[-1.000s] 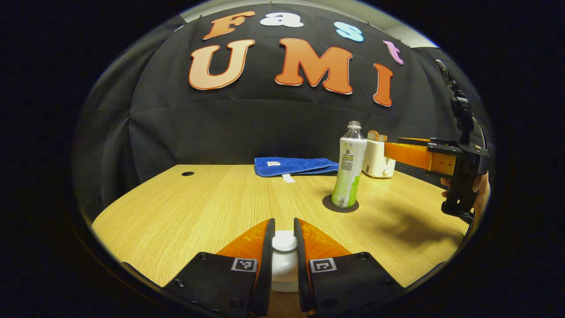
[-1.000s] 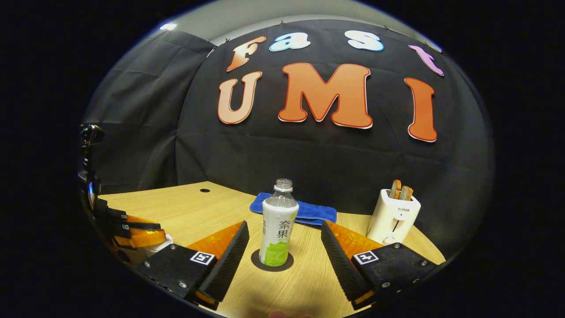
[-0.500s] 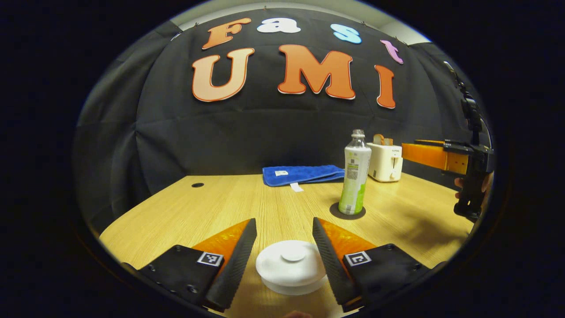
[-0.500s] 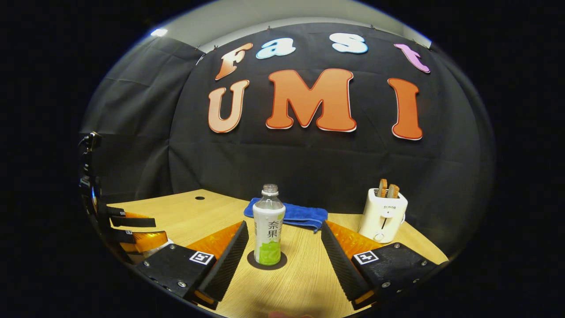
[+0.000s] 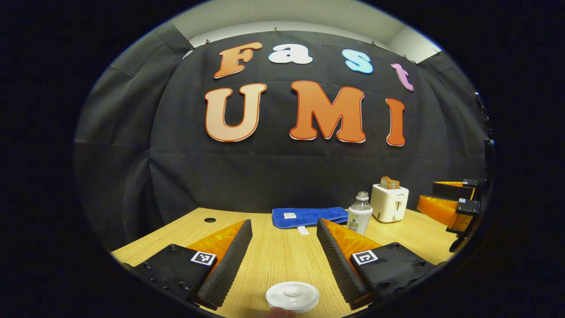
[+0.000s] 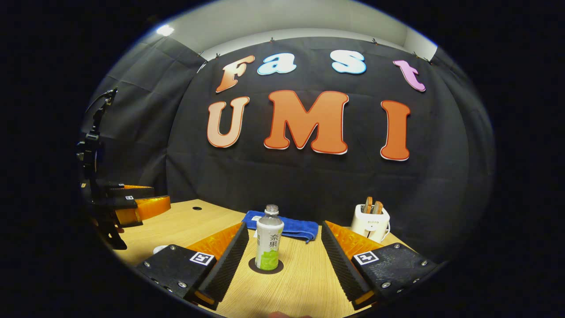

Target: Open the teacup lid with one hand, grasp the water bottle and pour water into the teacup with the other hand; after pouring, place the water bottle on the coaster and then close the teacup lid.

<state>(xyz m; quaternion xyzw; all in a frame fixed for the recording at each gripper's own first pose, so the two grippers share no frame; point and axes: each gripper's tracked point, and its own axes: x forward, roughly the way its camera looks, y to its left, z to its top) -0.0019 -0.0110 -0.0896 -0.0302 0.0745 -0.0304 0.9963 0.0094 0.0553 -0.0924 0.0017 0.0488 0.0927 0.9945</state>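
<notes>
Evidently near finished: water bottle (image 6: 269, 238) stands upright on the coaster (image 6: 265, 266), dead ahead between the right gripper's (image 6: 282, 251) spread fingers, not touching. Teacup lid (image 5: 292, 296) sits seated low on the tabletop (image 5: 282, 256), just below the left gripper (image 5: 282, 251), fingers spread, holding nothing. Left is nearer the lid.

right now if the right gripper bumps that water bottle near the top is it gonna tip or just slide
Probably tip. The water bottle is tall and narrow, standing upright on a small dark coaster, so a high push has leverage. The neck looks clear and capless, so it may be partly empty, light, and could spill. The right gripper is open, not touching it.
</notes>
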